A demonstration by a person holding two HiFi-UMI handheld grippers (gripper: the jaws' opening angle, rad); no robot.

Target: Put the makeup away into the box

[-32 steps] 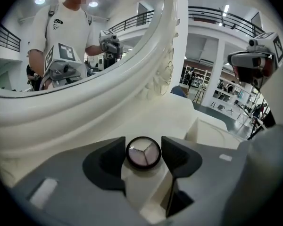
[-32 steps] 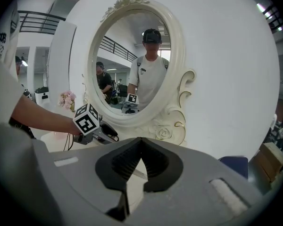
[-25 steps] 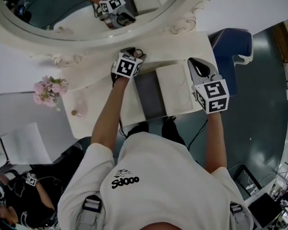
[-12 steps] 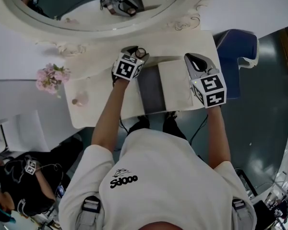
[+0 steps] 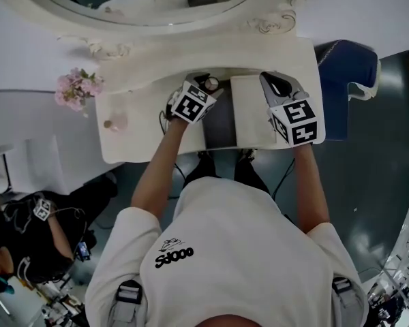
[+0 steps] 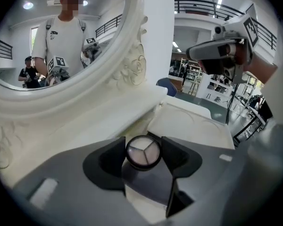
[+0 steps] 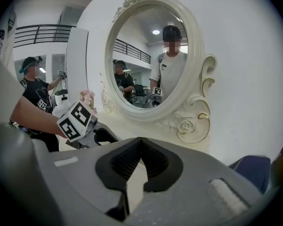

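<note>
Surface (image 5: 133,138): white vanity top across the upper middle of the head view, with an ornate oval mirror (image 5: 150,20) along its top edge.
Box (image 5: 251,114): sits at the middle of the surface. A pale lid or panel lies on its right and a dark grey inside on its left.
Compact (image 6: 143,153): small round makeup pan with a dark rim and a clear top. Thin lines split it into three wedges of pale pink and off-white.
Compact, place: upper centre of the head view, at the top edge of the box's grey part. In the left gripper view it sits centre frame, with grey below it. I cannot tell whether it touches the box.
Left tool (image 5: 203,86): jaws clamped on the compact, one pad on each side of its rim.
Right tool (image 7: 140,141): jaws together at the tips, with nothing between them. Pale surface shows through the slit lower down.
Right tool, place: right of centre in the head view, over the right part of the box, level with the left tool and well apart from it.
Flowers (image 5: 77,91): pink bunch at the left end of the surface, left of frame.
Chair (image 5: 346,65): blue, right of the surface.
</note>
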